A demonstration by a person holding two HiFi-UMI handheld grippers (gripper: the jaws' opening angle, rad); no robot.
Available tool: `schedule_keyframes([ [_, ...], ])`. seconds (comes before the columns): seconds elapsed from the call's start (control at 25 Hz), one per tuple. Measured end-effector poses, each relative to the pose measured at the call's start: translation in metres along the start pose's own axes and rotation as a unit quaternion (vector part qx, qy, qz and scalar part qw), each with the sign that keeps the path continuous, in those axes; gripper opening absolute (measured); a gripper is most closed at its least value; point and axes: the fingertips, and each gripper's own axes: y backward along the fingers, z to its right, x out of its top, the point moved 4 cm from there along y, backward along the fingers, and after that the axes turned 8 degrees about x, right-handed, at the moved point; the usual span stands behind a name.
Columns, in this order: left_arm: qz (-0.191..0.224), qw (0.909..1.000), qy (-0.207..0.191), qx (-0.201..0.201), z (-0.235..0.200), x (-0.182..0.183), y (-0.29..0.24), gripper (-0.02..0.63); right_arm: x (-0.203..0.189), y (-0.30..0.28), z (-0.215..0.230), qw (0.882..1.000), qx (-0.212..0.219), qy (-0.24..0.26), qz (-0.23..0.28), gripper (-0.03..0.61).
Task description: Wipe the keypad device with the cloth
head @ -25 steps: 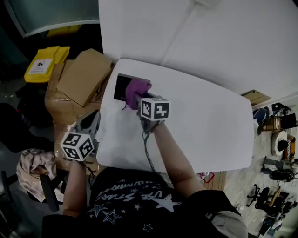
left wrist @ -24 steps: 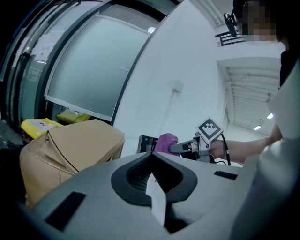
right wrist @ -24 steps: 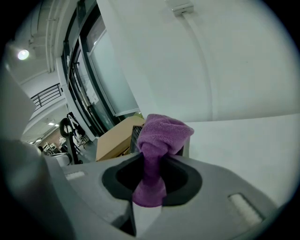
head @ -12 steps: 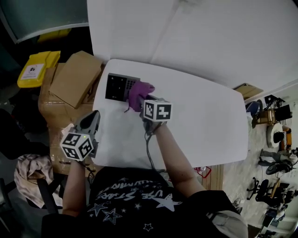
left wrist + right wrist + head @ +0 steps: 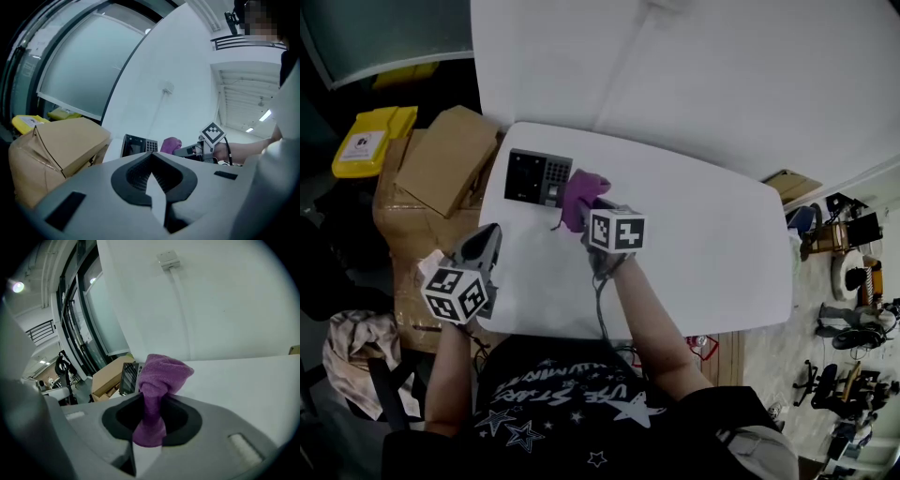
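The right tongs (image 5: 589,211) are clenching a purple cloth (image 5: 582,194) against the three o'clock edge of the keypad (image 5: 536,177), which is lying at the counter's (image 5: 712,244) ten o'clock corner; the left tongs (image 5: 485,236) are hovering clenched and empty at eight o'clock.

The white surface (image 5: 712,253) before me stands beside a white wall (image 5: 750,84), with cardboard boxes (image 5: 441,159) and a yellow bin (image 5: 370,141) at my left below a glazed partition (image 5: 79,70), and equipment-cluttered floor (image 5: 773,370) at my right.
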Motion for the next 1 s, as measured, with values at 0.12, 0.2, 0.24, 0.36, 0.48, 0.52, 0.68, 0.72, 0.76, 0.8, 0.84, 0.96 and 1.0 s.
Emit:
schedule_keyframes([
  [0.12,0.0,1.0,0.001,0.009,0.005,-0.003,0.009,0.006,-0.005,0.008,-0.004,1.0,0.009,0.003,0.0,0.098],
  [0.2,0.001,0.9998,0.002,0.018,0.007,-0.005,0.016,0.006,-0.008,0.012,-0.009,1.0,0.018,0.011,-0.002,0.098],
  [0.24,0.002,0.9997,0.003,0.022,0.009,-0.006,0.02,0.006,-0.009,0.014,-0.012,1.0,0.023,0.016,-0.003,0.098],
  [0.36,0.007,0.9994,0.005,0.034,0.019,-0.008,0.029,0.006,-0.01,0.024,-0.021,0.998,0.044,0.035,0.002,0.098],
  [0.48,0.01,0.9991,0.003,0.041,0.033,-0.013,0.038,0.006,-0.012,0.036,-0.031,0.996,0.069,0.052,0.009,0.098],
  [0.52,0.012,0.999,0.003,0.043,0.039,-0.015,0.041,0.006,-0.013,0.041,-0.033,0.995,0.075,0.059,0.01,0.098],
  [0.68,0.019,0.9986,0.001,0.049,0.064,-0.02,0.05,0.006,-0.018,0.064,-0.039,0.991,0.099,0.085,0.014,0.098],
  [0.72,0.021,0.9985,-0.001,0.05,0.071,-0.021,0.052,0.006,-0.019,0.07,-0.041,0.99,0.108,0.091,0.015,0.098],
  [0.76,0.022,0.9984,-0.002,0.051,0.077,-0.022,0.054,0.006,-0.021,0.076,-0.042,0.989,0.116,0.095,0.016,0.098],
  [0.8,0.024,0.9983,-0.003,0.052,0.084,-0.023,0.057,0.006,-0.023,0.083,-0.043,0.987,0.124,0.098,0.018,0.098],
  [0.84,0.025,0.9982,-0.004,0.054,0.091,-0.025,0.059,0.006,-0.026,0.09,-0.044,0.986,0.13,0.101,0.02,0.098],
  [0.96,0.031,0.9978,-0.008,0.058,0.112,-0.032,0.068,0.006,-0.037,0.111,-0.044,0.984,0.141,0.11,0.022,0.098],
  [1.0,0.033,0.9977,-0.009,0.059,0.12,-0.034,0.07,0.006,-0.042,0.117,-0.043,0.983,0.142,0.114,0.02,0.098],
])
